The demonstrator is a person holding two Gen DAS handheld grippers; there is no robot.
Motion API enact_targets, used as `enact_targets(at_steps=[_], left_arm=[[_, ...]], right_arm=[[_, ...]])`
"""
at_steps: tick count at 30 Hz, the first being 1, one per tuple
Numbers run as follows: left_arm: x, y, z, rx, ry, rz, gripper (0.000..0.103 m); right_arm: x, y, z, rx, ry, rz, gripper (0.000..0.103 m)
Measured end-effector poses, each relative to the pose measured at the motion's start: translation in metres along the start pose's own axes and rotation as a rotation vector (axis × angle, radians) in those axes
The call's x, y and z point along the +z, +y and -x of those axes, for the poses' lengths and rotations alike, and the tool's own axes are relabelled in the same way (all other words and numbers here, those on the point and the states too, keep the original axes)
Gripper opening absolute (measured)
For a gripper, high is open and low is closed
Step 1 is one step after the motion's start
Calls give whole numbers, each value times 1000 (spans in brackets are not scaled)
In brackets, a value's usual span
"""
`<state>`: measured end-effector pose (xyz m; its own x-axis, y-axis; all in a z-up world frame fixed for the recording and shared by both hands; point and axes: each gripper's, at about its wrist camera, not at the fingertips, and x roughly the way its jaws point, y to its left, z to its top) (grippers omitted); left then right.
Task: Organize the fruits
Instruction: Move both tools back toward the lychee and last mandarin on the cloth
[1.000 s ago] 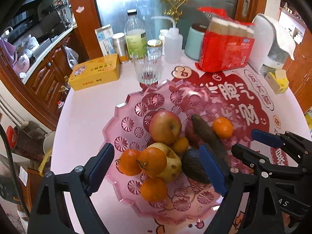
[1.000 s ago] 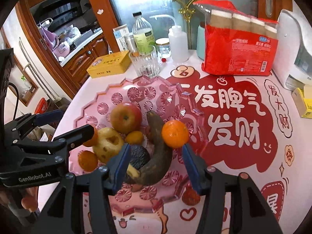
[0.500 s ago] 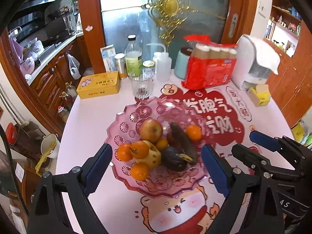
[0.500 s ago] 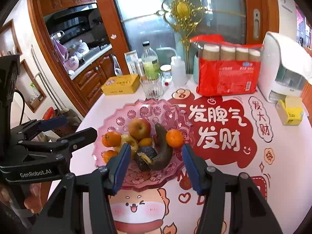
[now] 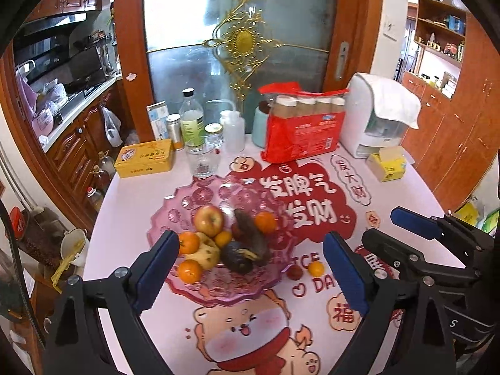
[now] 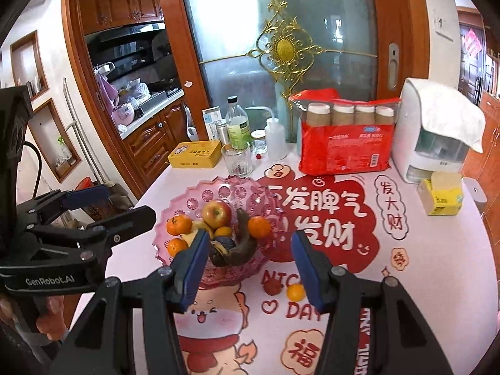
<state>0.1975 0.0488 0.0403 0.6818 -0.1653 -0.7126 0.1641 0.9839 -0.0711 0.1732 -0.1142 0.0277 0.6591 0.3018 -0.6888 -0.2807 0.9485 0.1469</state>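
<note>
1. The round white table (image 5: 131,206) carries a red and pink printed mat (image 6: 359,228) with white Chinese characters.
2. A scalloped pink translucent plastic fruit tray (image 6: 193,200) sits left of centre on the table.
3. Both grippers hang above the near edge, each spread wide and holding nothing: the left gripper (image 5: 250,268) frames the tray, and the right gripper (image 6: 250,265) stands just beside it.
4. In the tray lie a red-yellow apple (image 5: 208,220), a blackened banana (image 6: 242,243), a dark avocado (image 5: 237,261) and several small oranges (image 5: 189,271).
5. One small loose orange (image 6: 295,292) and a dark red round fruit (image 6: 272,287) rest side by side on the mat, outside the tray.
</note>
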Motion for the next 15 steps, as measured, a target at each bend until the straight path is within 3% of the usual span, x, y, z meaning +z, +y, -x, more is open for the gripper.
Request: enact_targets(at_steps=[15], left_arm=[[-12,-67,-16,18,4,-6,93]], right_arm=[[-19,-75,19,-39,7,-18,55]])
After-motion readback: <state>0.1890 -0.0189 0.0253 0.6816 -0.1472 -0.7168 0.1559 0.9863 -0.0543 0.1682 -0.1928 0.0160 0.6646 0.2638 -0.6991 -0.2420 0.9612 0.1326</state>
